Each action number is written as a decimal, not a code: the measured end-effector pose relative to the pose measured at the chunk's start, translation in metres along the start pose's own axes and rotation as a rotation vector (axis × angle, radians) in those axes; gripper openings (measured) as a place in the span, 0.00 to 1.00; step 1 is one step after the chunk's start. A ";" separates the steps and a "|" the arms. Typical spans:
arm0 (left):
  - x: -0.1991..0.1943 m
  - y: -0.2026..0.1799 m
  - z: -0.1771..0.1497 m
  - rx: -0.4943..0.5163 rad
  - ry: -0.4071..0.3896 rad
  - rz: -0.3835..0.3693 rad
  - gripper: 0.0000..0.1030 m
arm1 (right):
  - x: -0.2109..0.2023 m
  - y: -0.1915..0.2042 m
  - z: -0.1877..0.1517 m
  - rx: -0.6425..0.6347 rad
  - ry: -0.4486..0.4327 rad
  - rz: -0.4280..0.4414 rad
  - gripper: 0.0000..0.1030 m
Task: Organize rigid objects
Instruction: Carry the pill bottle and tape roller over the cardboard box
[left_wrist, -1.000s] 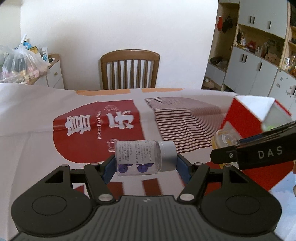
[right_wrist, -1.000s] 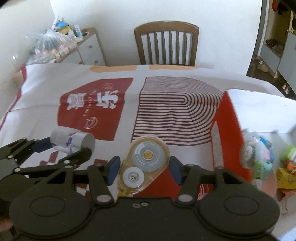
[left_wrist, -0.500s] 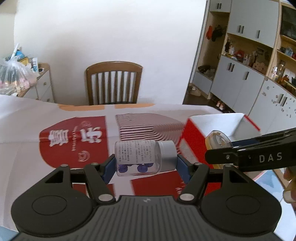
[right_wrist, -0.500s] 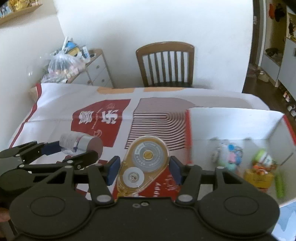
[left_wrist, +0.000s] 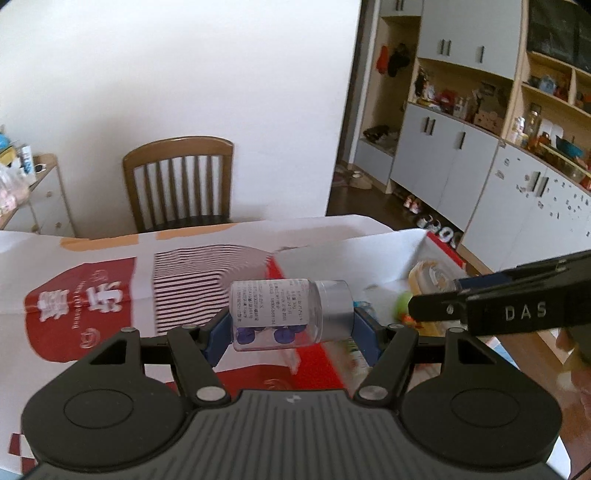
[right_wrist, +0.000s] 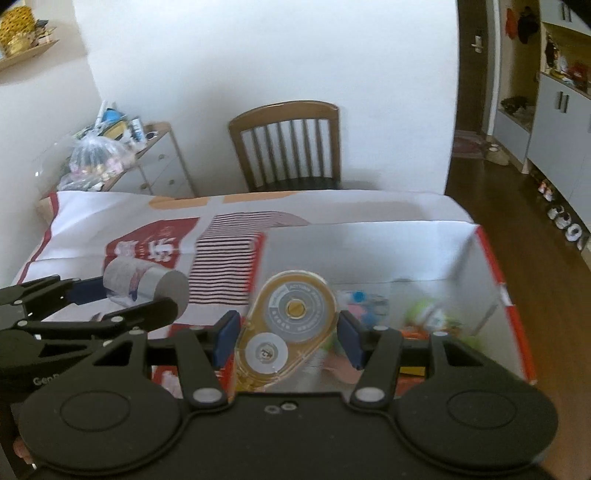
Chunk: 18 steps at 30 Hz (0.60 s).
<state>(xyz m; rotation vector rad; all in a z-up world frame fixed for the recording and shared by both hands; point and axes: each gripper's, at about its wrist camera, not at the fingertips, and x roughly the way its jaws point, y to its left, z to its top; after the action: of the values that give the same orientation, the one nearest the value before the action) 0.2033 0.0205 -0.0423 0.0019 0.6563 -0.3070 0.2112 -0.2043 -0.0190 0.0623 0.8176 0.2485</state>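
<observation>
Our left gripper (left_wrist: 291, 325) clamps a clear bottle (left_wrist: 284, 314) sideways; our right gripper (right_wrist: 286, 332) clamps a tape dispenser (right_wrist: 284, 325) above the open box (right_wrist: 491, 266) at the table's right edge. A printed red-and-white cloth (right_wrist: 110, 221) covers the table; a wooden chair (right_wrist: 288, 140) stands behind.

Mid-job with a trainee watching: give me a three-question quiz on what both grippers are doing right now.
1. True or false: the left gripper holds the clear bottle upright.
2. What does the right gripper hold? A) a green toy B) a correction tape dispenser C) nothing
3. Fill in: the red and white box already holds small ____.

Key: 1 false, the bottle lies sideways, its silver cap toward the right finger. 2 B. 3 toys, though they are blurred.
</observation>
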 end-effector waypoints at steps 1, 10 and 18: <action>0.004 -0.007 0.000 0.007 0.004 -0.004 0.66 | -0.002 -0.010 -0.001 0.004 -0.002 -0.005 0.55; 0.052 -0.054 0.001 0.036 0.073 -0.003 0.66 | 0.002 -0.075 -0.007 -0.007 -0.002 -0.078 0.55; 0.102 -0.084 0.008 0.072 0.137 0.008 0.66 | 0.029 -0.111 -0.010 -0.042 0.057 -0.040 0.55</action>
<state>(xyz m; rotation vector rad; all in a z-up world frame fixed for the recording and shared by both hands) 0.2612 -0.0887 -0.0895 0.0951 0.7805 -0.3242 0.2448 -0.3048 -0.0634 -0.0006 0.8695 0.2309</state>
